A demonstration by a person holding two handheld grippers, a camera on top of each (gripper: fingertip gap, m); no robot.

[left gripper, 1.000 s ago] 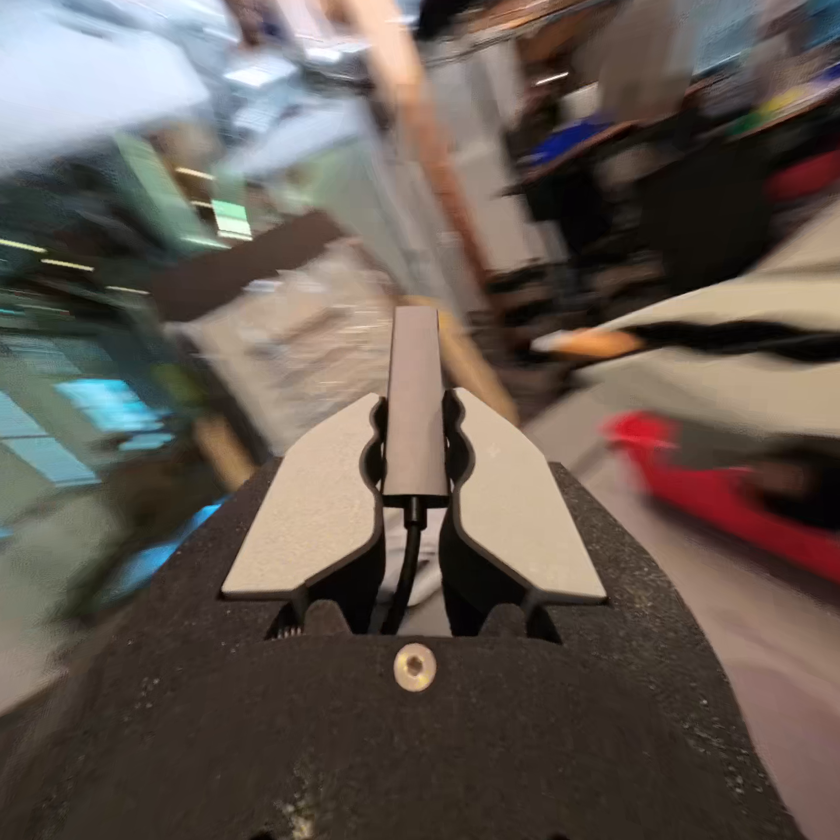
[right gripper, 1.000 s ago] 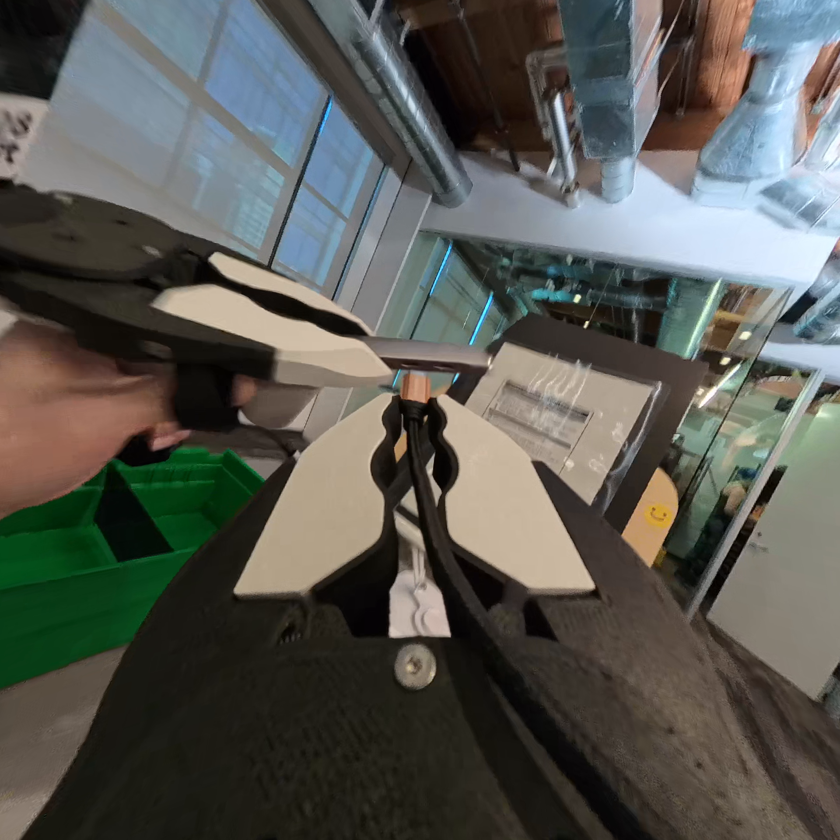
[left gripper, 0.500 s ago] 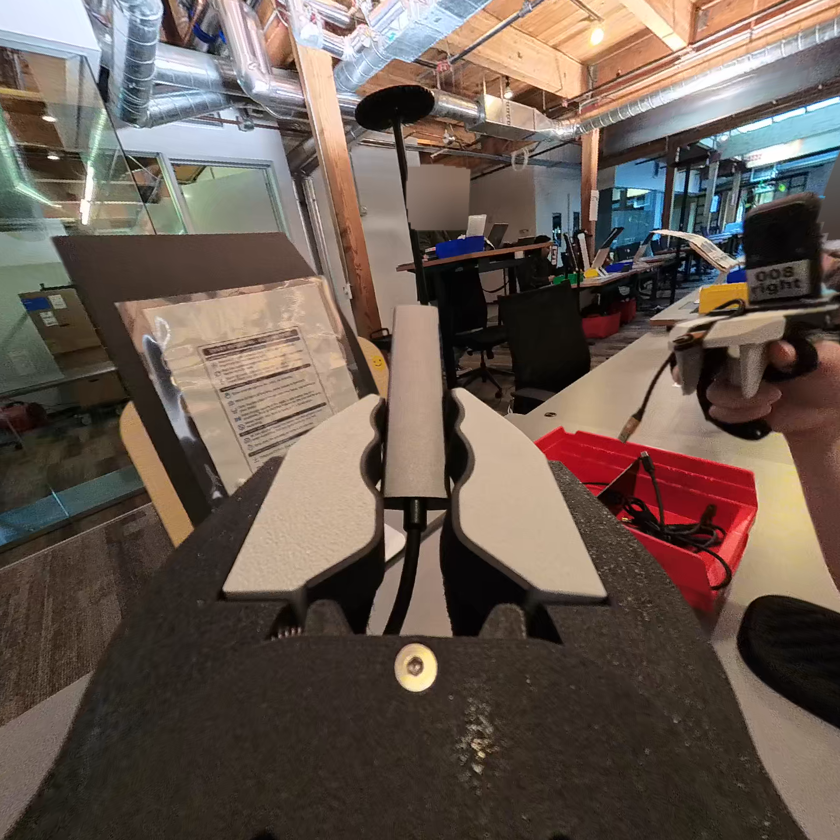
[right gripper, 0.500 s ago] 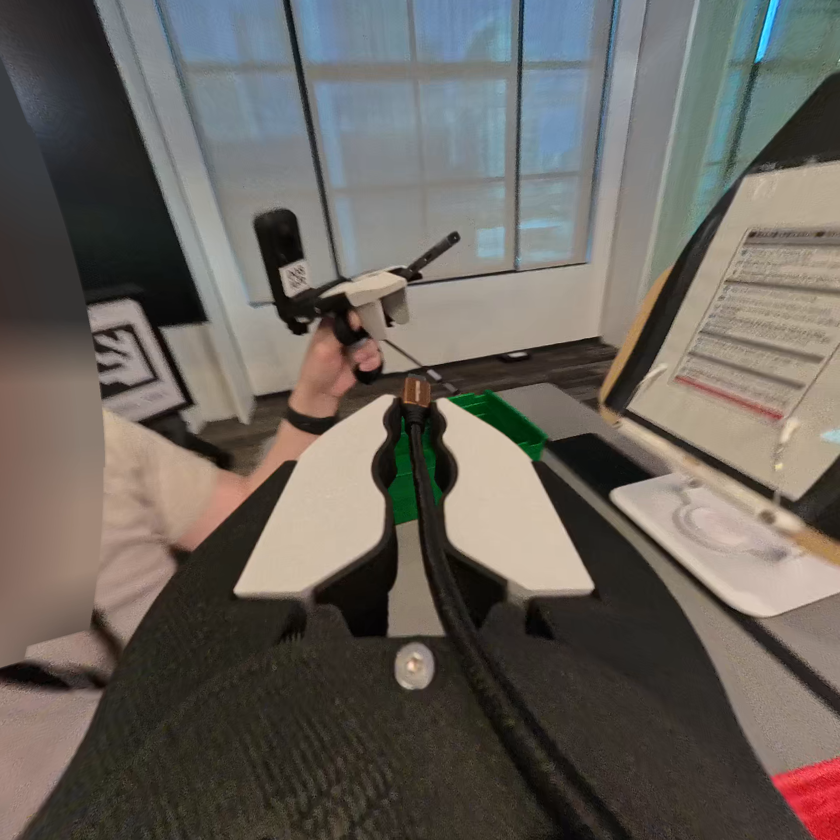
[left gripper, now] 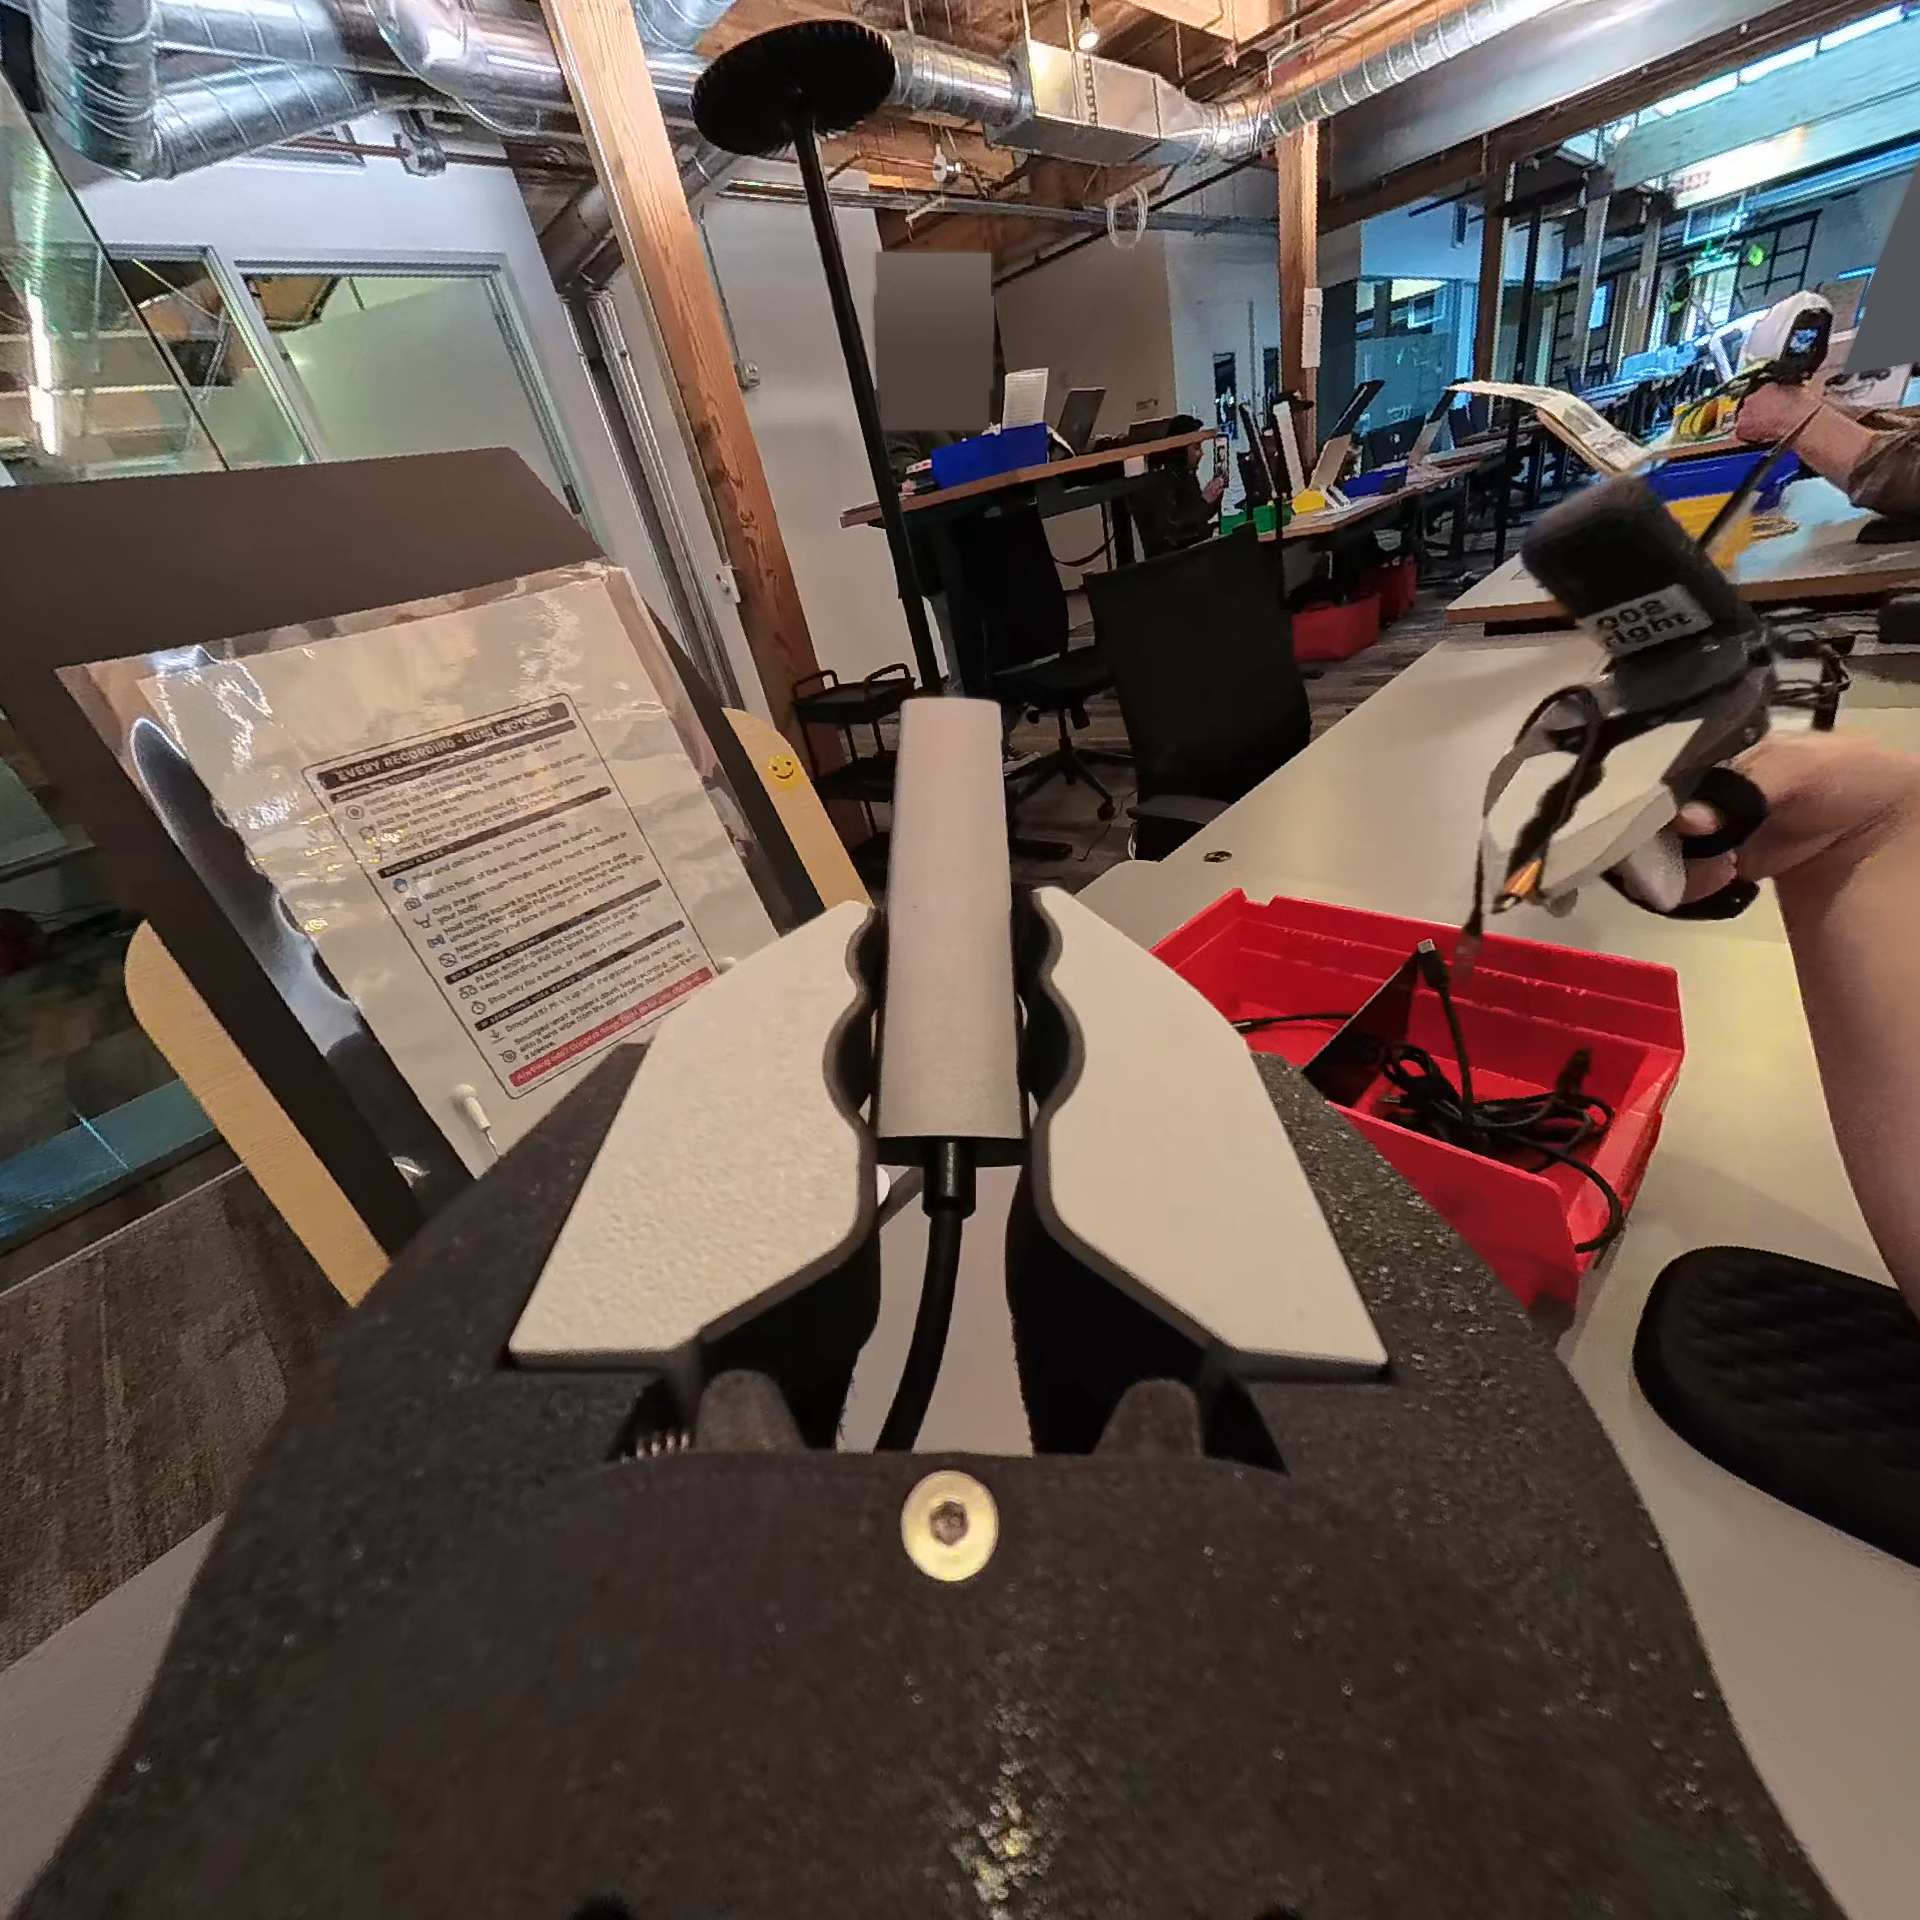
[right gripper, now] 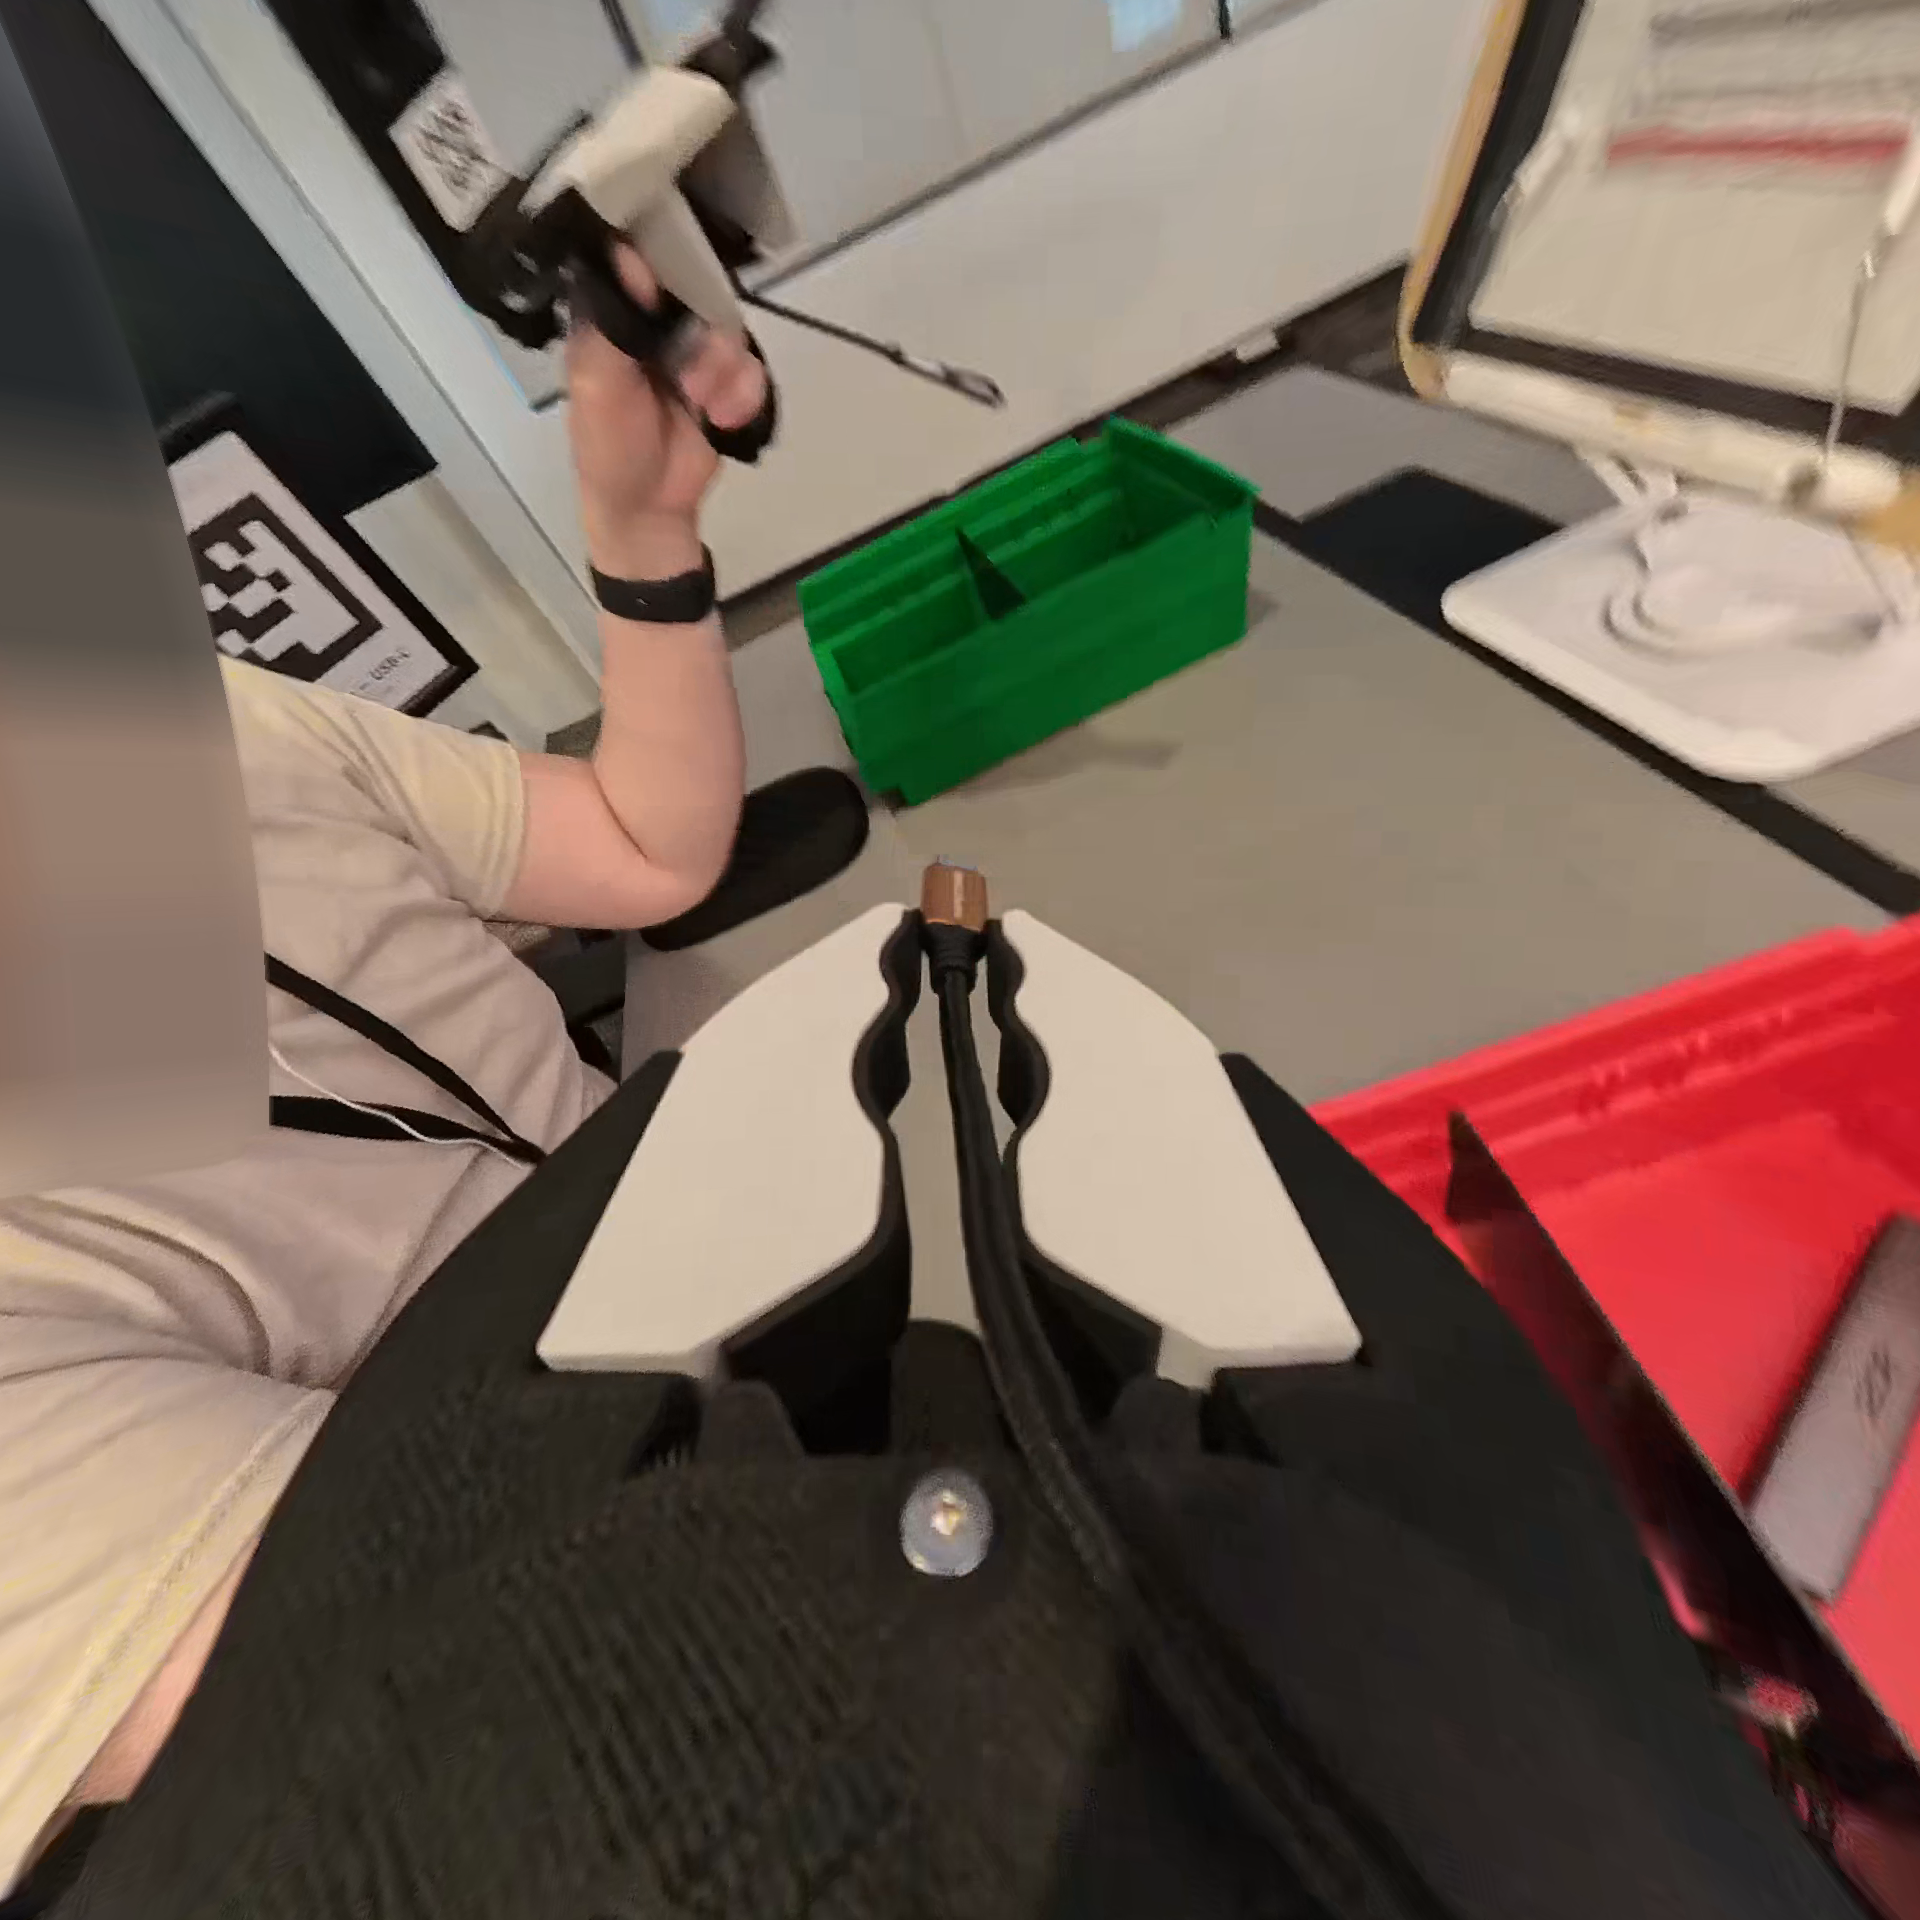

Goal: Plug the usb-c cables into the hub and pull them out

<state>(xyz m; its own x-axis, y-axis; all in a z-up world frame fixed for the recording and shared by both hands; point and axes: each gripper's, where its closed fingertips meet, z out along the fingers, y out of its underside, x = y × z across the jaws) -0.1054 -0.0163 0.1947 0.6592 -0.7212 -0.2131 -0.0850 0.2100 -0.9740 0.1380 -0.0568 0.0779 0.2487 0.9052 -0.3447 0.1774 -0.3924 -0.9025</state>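
My left gripper (left gripper: 945, 914) is shut on a slim grey hub (left gripper: 945, 883) that sticks out forward past the fingertips; its short black lead (left gripper: 930, 1299) runs back between the fingers. My right gripper (right gripper: 954, 920) is shut on a black braided usb-c cable (right gripper: 977, 1122), its copper plug (right gripper: 954, 894) just past the fingertips. The plug and hub are apart. In the left wrist view the right gripper (left gripper: 1517, 894) is held at the right above the red bin (left gripper: 1455, 1174), plug (left gripper: 1519, 888) pointing down-left. In the right wrist view the left gripper (right gripper: 644, 156) is raised at the upper left, blurred.
The red bin holds several tangled black cables (left gripper: 1475, 1101) and also shows at the right of the right wrist view (right gripper: 1662, 1143). A green divided bin (right gripper: 1029, 613) sits on the grey table (right gripper: 1351, 831). A leaning instruction board (left gripper: 436, 831) on a white stand (right gripper: 1683, 644) is behind. Black wrist pads (left gripper: 1787, 1382) lie on the table. The gap from one gripper's tips to the other's is roughly 30 cm.
The two grippers have drawn apart: the plug, close under the hub a second ago, is now well clear. The right gripper has tipped downward toward the table and red bin.
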